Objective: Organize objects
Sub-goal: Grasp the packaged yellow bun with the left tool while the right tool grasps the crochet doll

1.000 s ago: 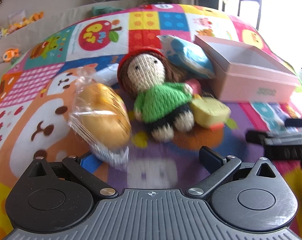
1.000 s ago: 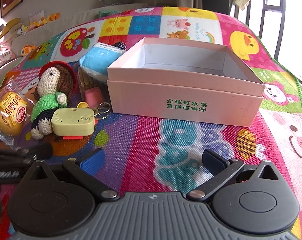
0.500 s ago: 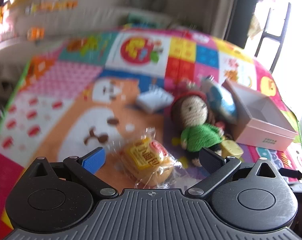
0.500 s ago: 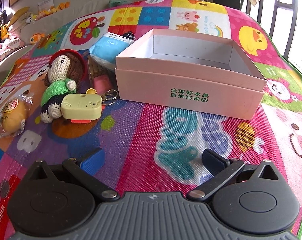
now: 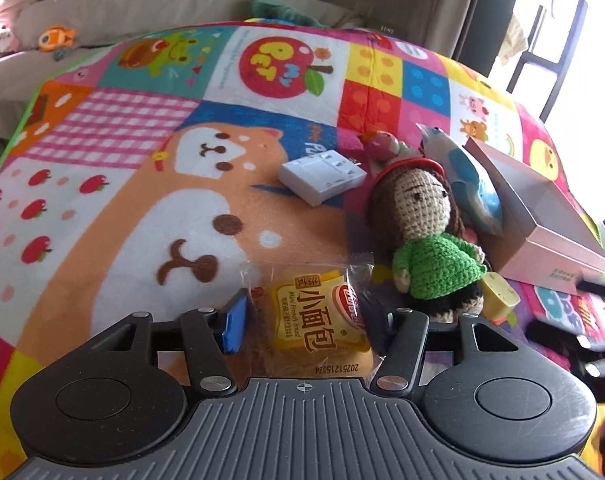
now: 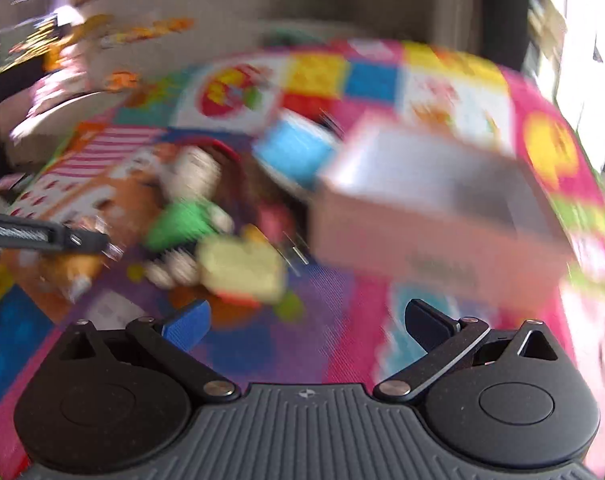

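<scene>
A clear-wrapped bread packet (image 5: pixel 318 316) with a yellow label lies on the colourful play mat (image 5: pixel 142 184). My left gripper (image 5: pixel 306 312) is closing its jaws around the packet, and both pads touch the wrapper's sides. To the right of it stand a crocheted doll (image 5: pixel 426 232) in a green jumper and an open pink box (image 5: pixel 542 216). My right gripper (image 6: pixel 304 316) is open with nothing between its fingers. It hovers over the mat in front of the pink box (image 6: pixel 434 224). The right wrist view is blurred by motion.
Around the doll lie a white block (image 5: pixel 322 176), a blue pouch (image 5: pixel 474 184), a small pink toy (image 5: pixel 382 142) and a yellow-green case (image 5: pixel 500 298). A beige sofa (image 5: pixel 182 4) with plush toys runs behind the mat. A bright window is at the right.
My left gripper swung left, came round the bread packet and narrowed its jaws onto it. The right gripper pulled back, lifted and rolled, so its view has smeared.
</scene>
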Action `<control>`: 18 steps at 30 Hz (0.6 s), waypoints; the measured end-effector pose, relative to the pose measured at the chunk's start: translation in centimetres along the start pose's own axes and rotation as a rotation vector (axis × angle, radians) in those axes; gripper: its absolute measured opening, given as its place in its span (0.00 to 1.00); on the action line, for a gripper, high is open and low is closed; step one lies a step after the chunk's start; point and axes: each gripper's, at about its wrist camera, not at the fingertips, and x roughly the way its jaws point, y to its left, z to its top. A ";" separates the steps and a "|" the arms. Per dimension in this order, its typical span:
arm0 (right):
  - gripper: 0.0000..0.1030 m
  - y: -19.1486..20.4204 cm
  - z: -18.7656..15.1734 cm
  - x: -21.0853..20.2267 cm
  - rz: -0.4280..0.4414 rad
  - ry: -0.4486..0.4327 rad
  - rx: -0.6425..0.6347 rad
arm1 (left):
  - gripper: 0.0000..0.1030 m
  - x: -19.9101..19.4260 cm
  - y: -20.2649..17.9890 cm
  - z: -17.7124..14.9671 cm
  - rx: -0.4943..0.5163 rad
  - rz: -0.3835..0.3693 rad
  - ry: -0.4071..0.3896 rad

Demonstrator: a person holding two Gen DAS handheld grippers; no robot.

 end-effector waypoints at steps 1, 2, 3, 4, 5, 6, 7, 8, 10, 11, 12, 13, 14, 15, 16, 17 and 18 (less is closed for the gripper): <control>1.00 1.2 0.8 0.4 0.004 -0.017 -0.041 | 0.60 -0.2 0.3 0.0 0.001 -0.003 -0.002; 1.00 2.3 1.6 1.1 0.010 -0.030 -0.076 | 0.60 -0.3 0.5 0.1 0.000 -0.007 -0.003; 1.00 3.3 2.3 2.0 0.014 -0.035 -0.104 | 0.60 -0.6 0.8 0.0 0.000 -0.013 -0.004; 1.00 4.2 2.9 3.1 0.015 -0.032 -0.131 | 0.60 -0.9 1.0 -0.1 0.001 -0.017 -0.006; 0.99 5.1 3.5 4.2 0.013 -0.026 -0.155 | 0.60 -1.3 1.3 -0.2 -0.001 -0.019 -0.010; 0.93 5.9 3.9 5.3 0.009 -0.019 -0.173 | 0.60 -1.6 1.5 -0.2 -0.002 -0.022 -0.013; 0.85 6.7 4.3 6.3 0.007 -0.007 -0.190 | 0.60 -1.9 1.7 -0.4 -0.004 -0.026 -0.015; 0.84 7.3 4.7 7.3 0.003 0.005 -0.203 | 0.60 -2.1 1.9 -0.4 -0.006 -0.030 -0.018; 0.83 8.1 5.0 8.6 0.001 0.018 -0.216 | 0.60 -2.5 2.1 -0.5 -0.009 -0.036 -0.024; 0.82 8.4 5.0 9.2 -0.005 0.035 -0.227 | 0.60 -2.7 2.1 -0.6 -0.008 -0.037 -0.025; 0.77 8.5 5.0 9.7 -0.004 0.050 -0.228 | 0.60 -2.7 2.1 -0.7 -0.006 -0.038 -0.025; 0.73 8.4 4.8 9.8 0.009 0.056 -0.217 | 0.60 -2.7 2.0 -0.7 -0.003 -0.039 -0.024; 0.68 8.2 4.9 9.5 0.010 0.054 -0.205 | 0.60 -2.7 1.9 -0.8 0.002 -0.040 -0.023; 0.60 7.9 5.0 9.1 0.018 0.056 -0.193 | 0.60 -2.8 1.8 -0.9 0.009 -0.041 -0.022; 0.57 7.6 5.1 8.5 0.040 0.057 -0.170 | 0.60 -2.9 1.5 -1.0 0.018 -0.045 -0.022; 0.57 6.9 5.2 7.5 0.068 0.059 -0.137 | 0.59 -3.1 1.2 -1.1 0.025 -0.050 -0.023; 0.56 6.3 5.2 6.3 0.082 0.050 -0.113 | 0.59 -3.3 1.0 -1.2 0.030 -0.054 -0.024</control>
